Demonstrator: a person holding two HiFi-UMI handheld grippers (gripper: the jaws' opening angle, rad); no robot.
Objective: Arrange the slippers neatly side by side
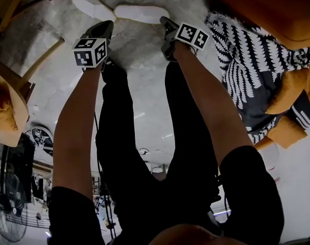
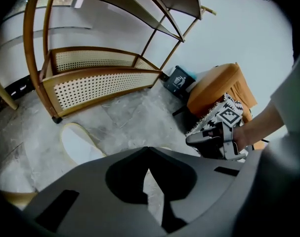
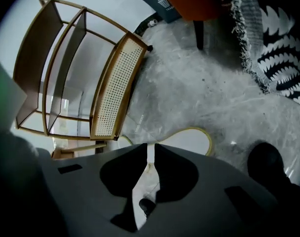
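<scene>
Two white slippers lie on the grey floor at the top of the head view, the left slipper (image 1: pixel 91 6) angled, the right slipper (image 1: pixel 141 13) lying crosswise, their ends nearly meeting. My left gripper (image 1: pixel 108 25) hovers just below the left one, and my right gripper (image 1: pixel 165 21) beside the right one's end. In the left gripper view a slipper (image 2: pixel 78 144) lies left of the shut, empty left gripper (image 2: pixel 148 149). In the right gripper view a yellow-rimmed slipper (image 3: pixel 194 139) shows just past the right gripper (image 3: pixel 150 147), whose jaws stand almost together with nothing held.
A wooden shelf with cane panels (image 2: pixel 100 80) stands behind the slippers. An orange seat (image 2: pixel 216 88) and a dark bin (image 2: pixel 178 79) lie to the right. A black-and-white patterned cloth (image 1: pixel 252 60) and orange cushions (image 1: pixel 277 9) fill the right. The person's black-trousered legs (image 1: pixel 119 137) stand below.
</scene>
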